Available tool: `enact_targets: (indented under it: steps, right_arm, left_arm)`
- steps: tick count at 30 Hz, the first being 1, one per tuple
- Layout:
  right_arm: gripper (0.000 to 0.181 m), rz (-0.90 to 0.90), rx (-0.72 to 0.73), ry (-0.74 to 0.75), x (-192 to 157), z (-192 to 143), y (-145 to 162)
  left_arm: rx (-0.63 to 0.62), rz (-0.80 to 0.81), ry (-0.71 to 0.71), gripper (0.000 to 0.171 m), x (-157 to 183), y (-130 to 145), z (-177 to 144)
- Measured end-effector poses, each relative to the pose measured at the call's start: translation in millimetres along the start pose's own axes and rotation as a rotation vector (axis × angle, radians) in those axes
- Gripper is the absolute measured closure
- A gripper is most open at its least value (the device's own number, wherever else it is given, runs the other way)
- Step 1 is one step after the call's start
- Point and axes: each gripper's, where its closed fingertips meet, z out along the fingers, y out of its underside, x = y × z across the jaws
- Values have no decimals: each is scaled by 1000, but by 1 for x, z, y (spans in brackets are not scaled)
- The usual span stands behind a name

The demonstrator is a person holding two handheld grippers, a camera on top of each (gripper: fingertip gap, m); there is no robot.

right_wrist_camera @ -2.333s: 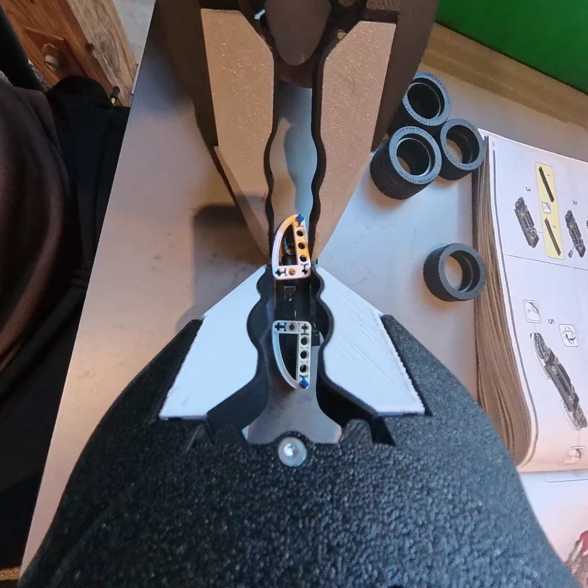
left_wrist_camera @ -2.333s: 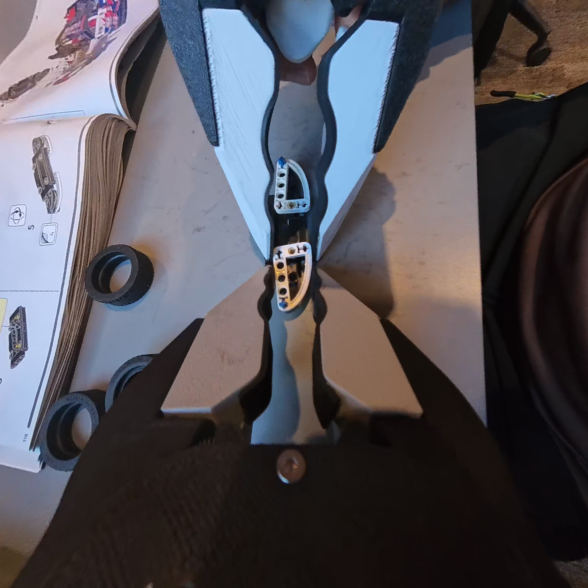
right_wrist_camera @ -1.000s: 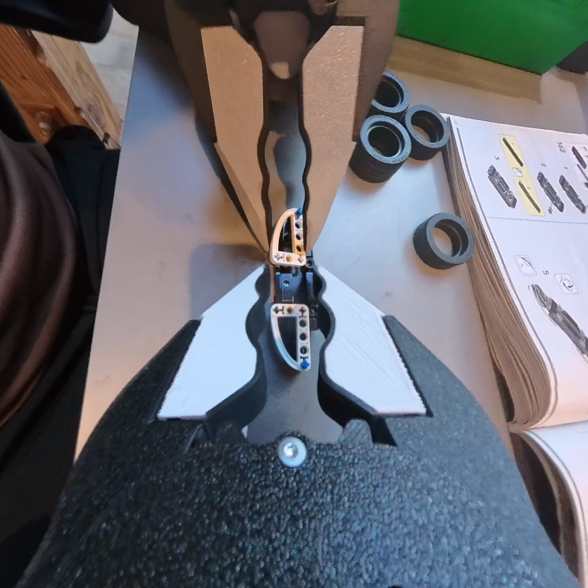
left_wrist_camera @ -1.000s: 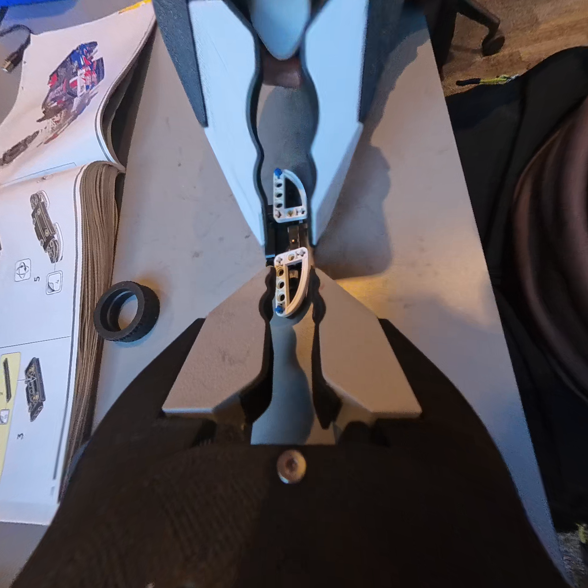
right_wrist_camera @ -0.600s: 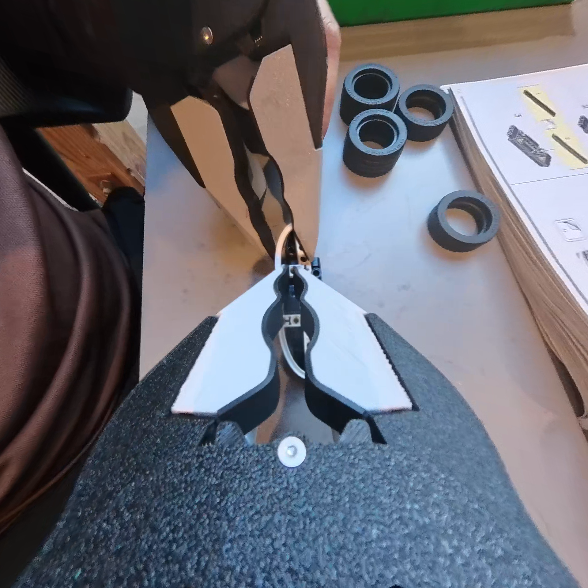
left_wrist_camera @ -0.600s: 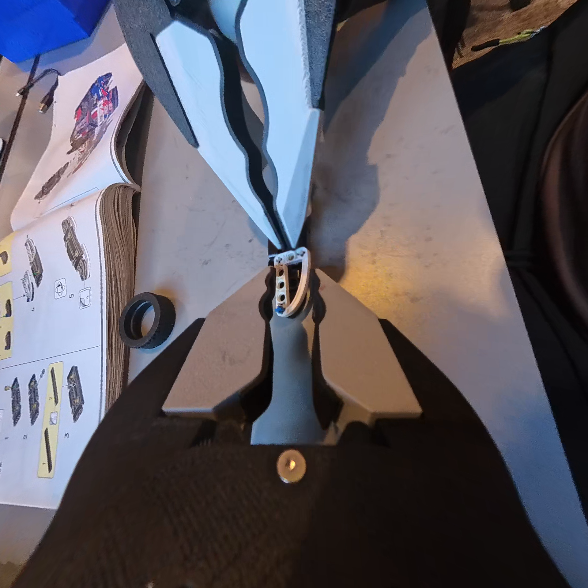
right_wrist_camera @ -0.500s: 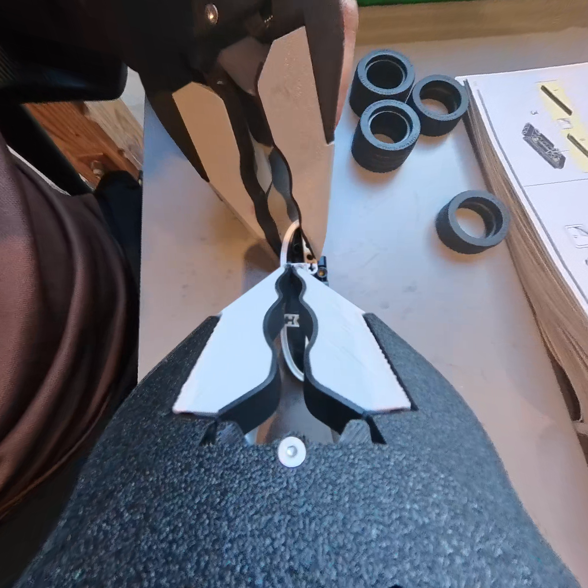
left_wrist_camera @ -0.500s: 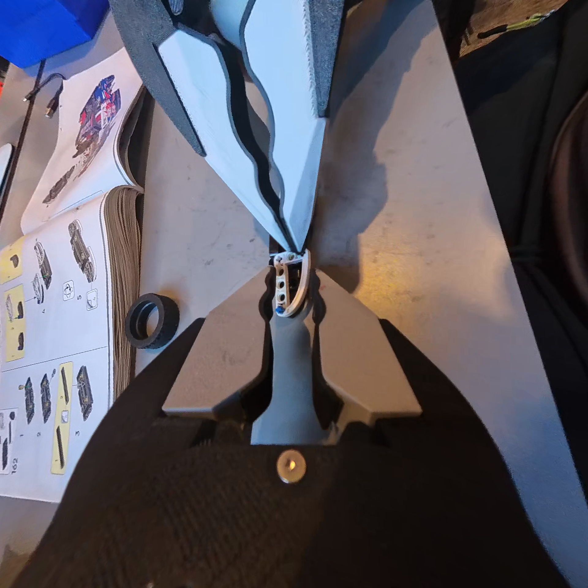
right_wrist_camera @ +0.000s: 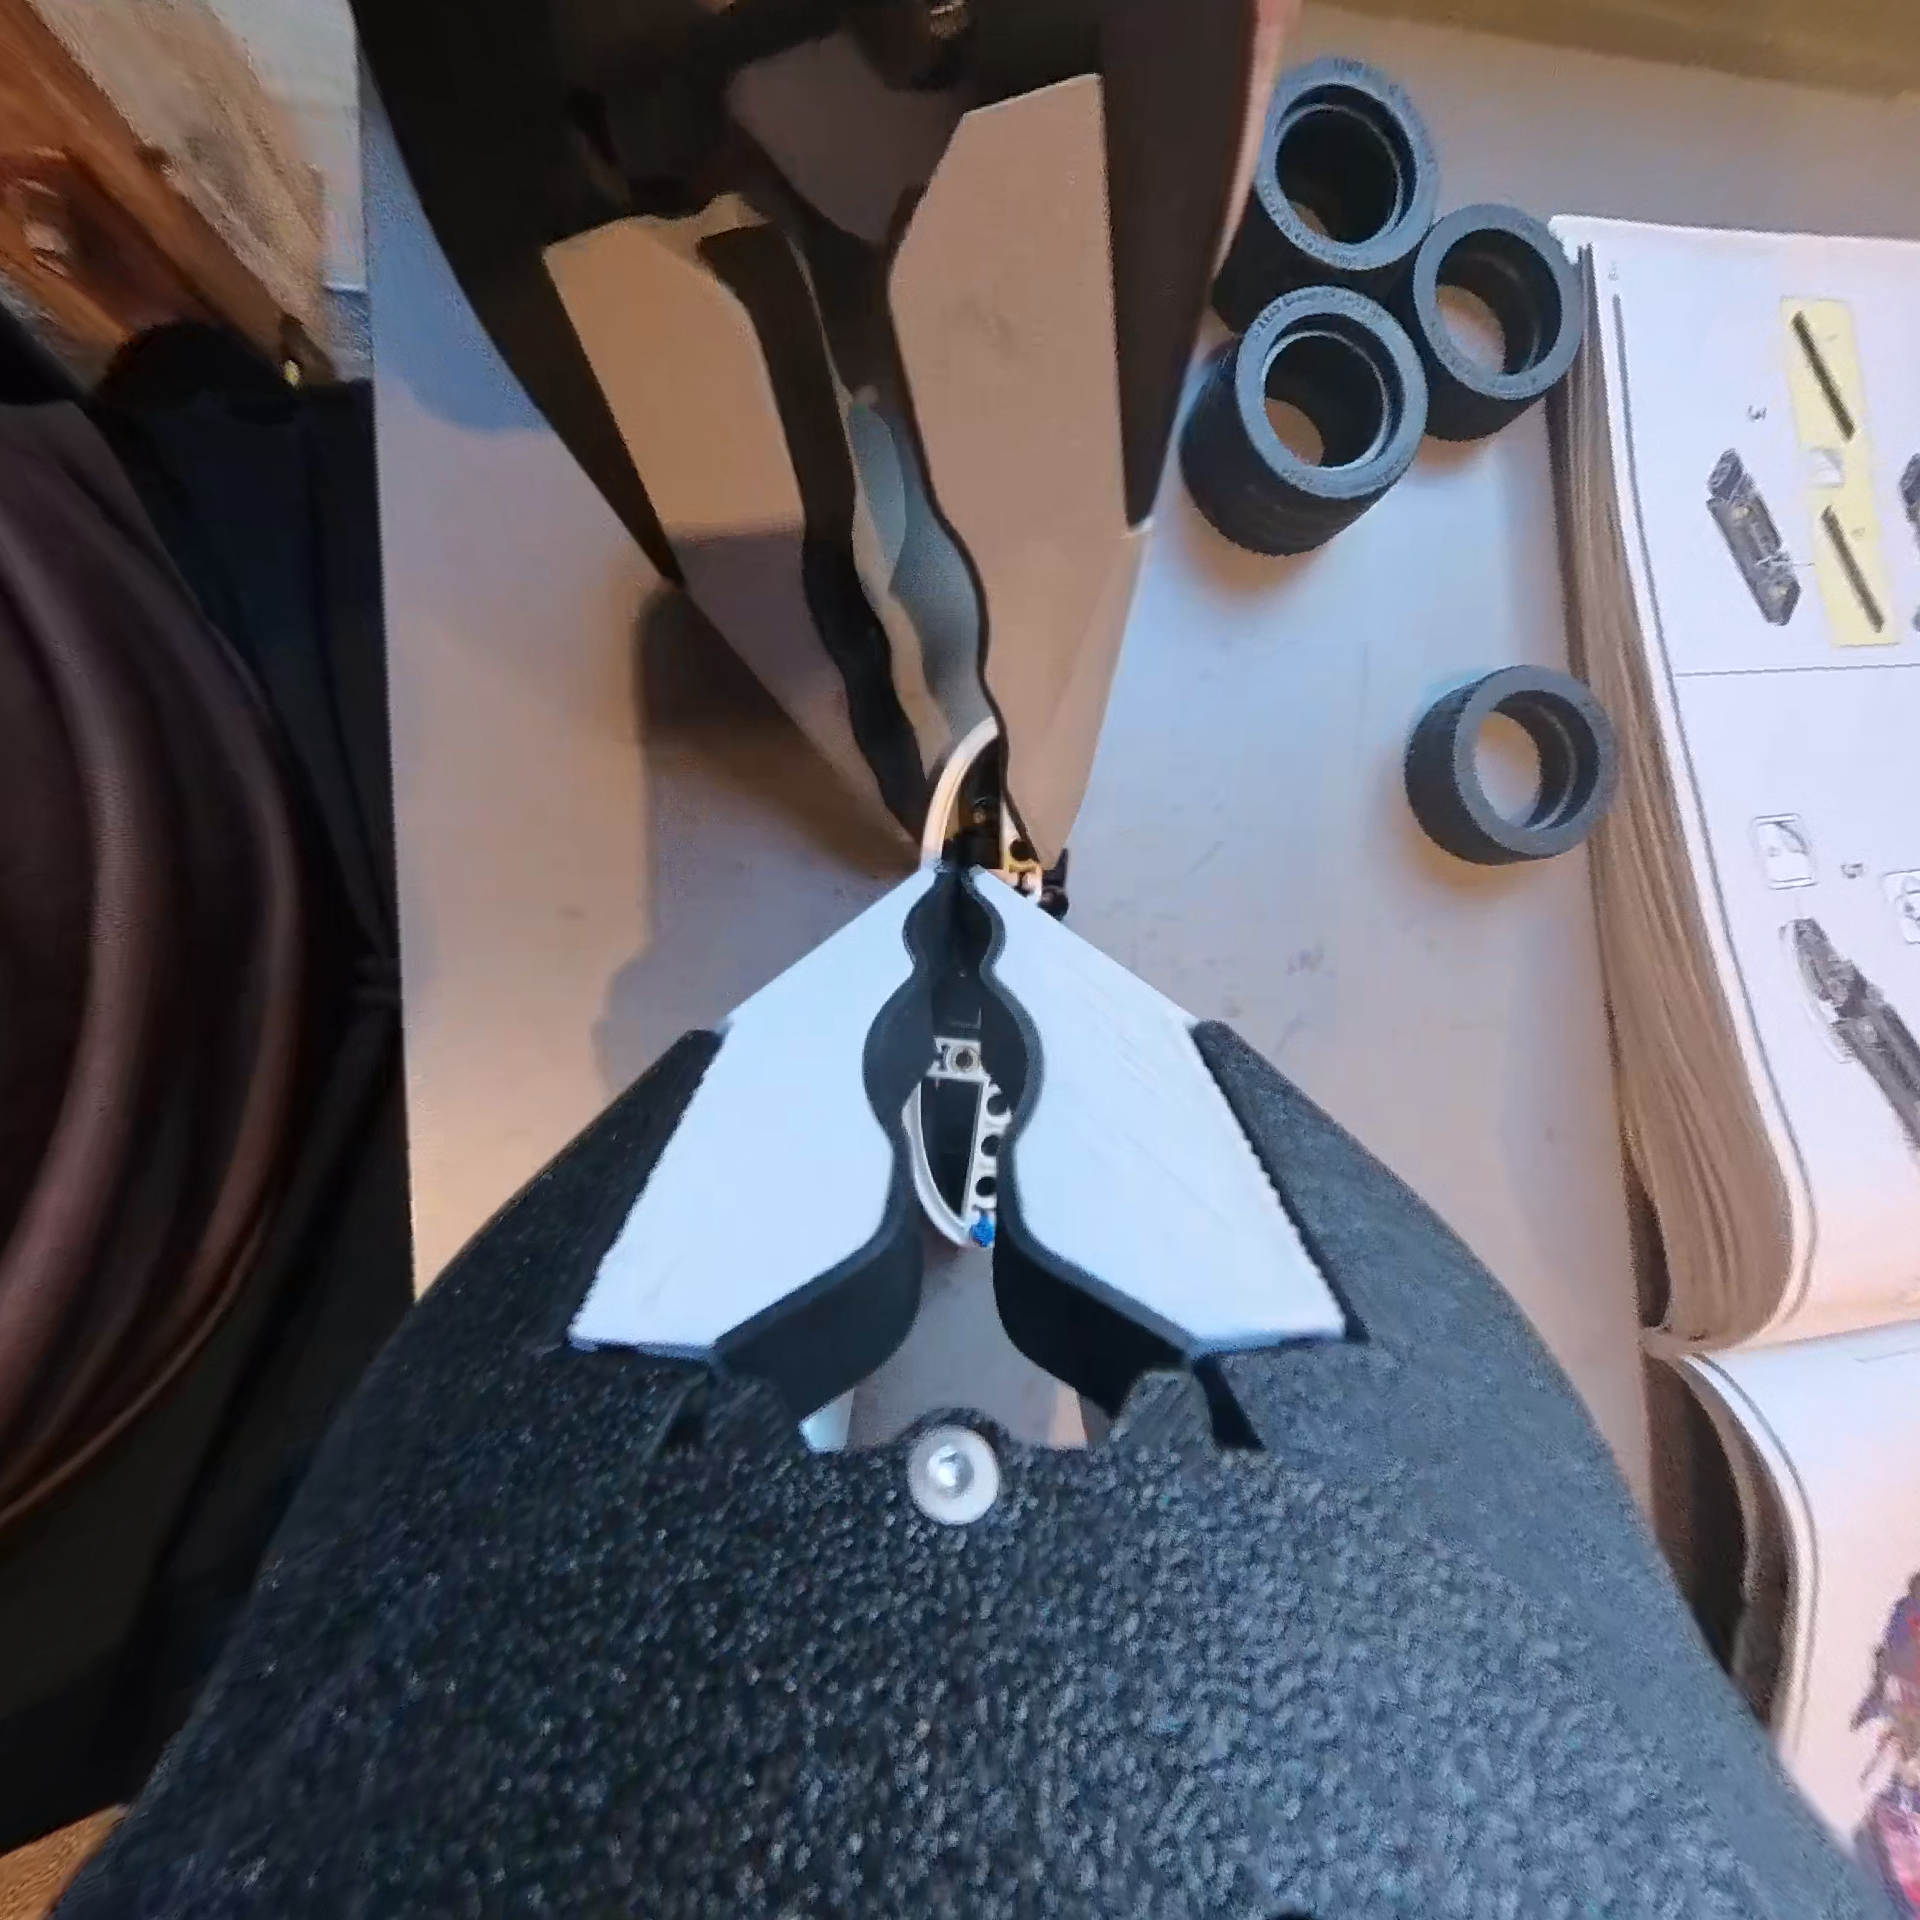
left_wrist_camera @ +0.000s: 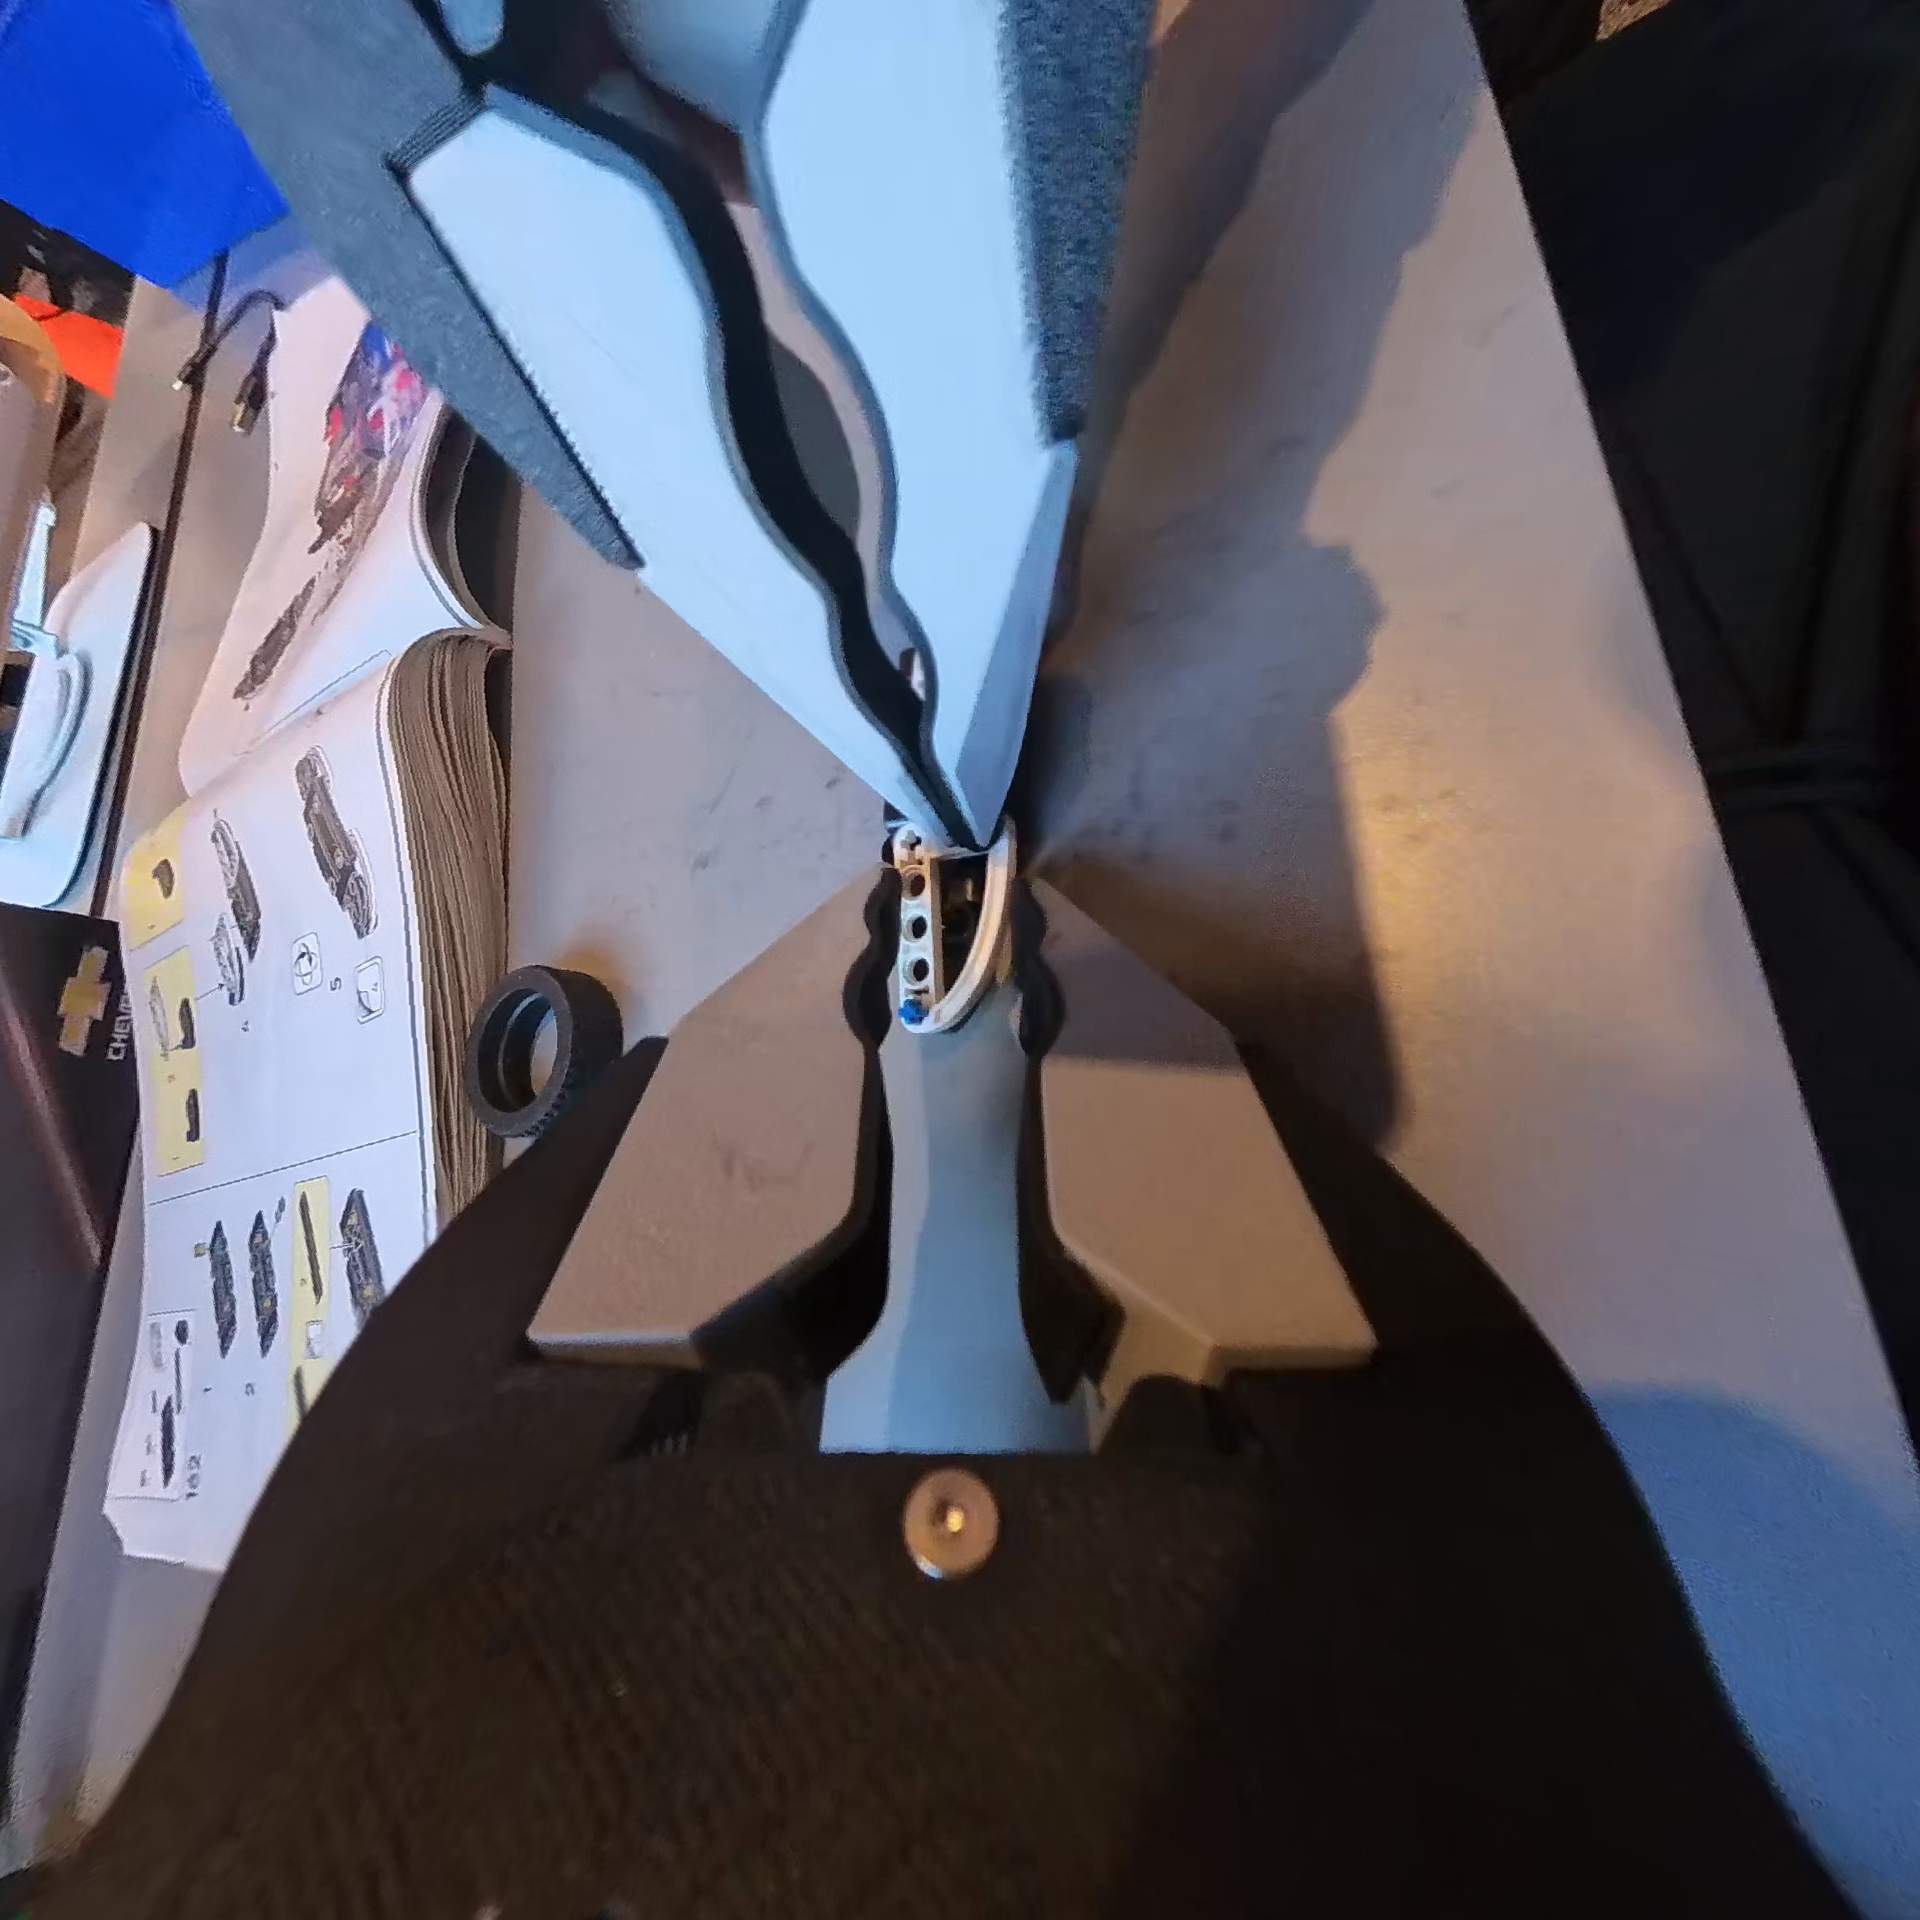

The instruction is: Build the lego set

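Hidden: the join between the two white curved lego pieces is covered by the meeting fingertips; the dark parts between them are too small to be made out.
Left gripper (left_wrist_camera: 948,914): closed on a white curved lego piece (left_wrist_camera: 951,940), held above the table (left_wrist_camera: 1403,727); its grey fingers are smooth, with wavy black pads.
Right gripper (right_wrist_camera: 961,883): closed on a second white curved piece (right_wrist_camera: 961,1148), which sits deep between the wavy pads; only its arc, holed strip and a blue pin are seen. Fingers are pale and finely ridged, the body grainy black.
Pieces: quarter-arc frames with a row of round holes, glossy plastic.
Position: the two grippers meet tip to tip over the table, tilted against each other.
Tyres: three ribbed black rubber rings (right_wrist_camera: 1340,364) are clustered together; a fourth (right_wrist_camera: 1512,764) lies apart, just beside the booklet.
Instruction booklet (right_wrist_camera: 1787,727): thick, open, cut off at the frame edge.
Blur: the upper parts of both views are smeared.
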Motion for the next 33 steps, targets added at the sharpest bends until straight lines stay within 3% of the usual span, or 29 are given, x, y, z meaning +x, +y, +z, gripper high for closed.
enact_targets:
  steps: [1, 8, 16, 24, 33]
  right_arm:
    - [181, -7, 5, 19, 0, 0, 0]
    - [181, 39, 70, 81, 0, 0, 0]
    - [181, 106, 179, 95, -1, 3, 0]
    - [181, 221, 262, 21, 3, -1, -1]
    - [181, 250, 224, 14, 7, -3, 3]
  left_arm:
    - [7, -12, 6, 152, 0, 0, 0]
    - [19, -34, 3, 152, 0, -1, 0]
    - [97, -281, 114, 162, -5, -7, -7]
    - [55, -265, 97, 167, -7, -2, -1]
    - [41, -246, 102, 168, -10, -3, 2]
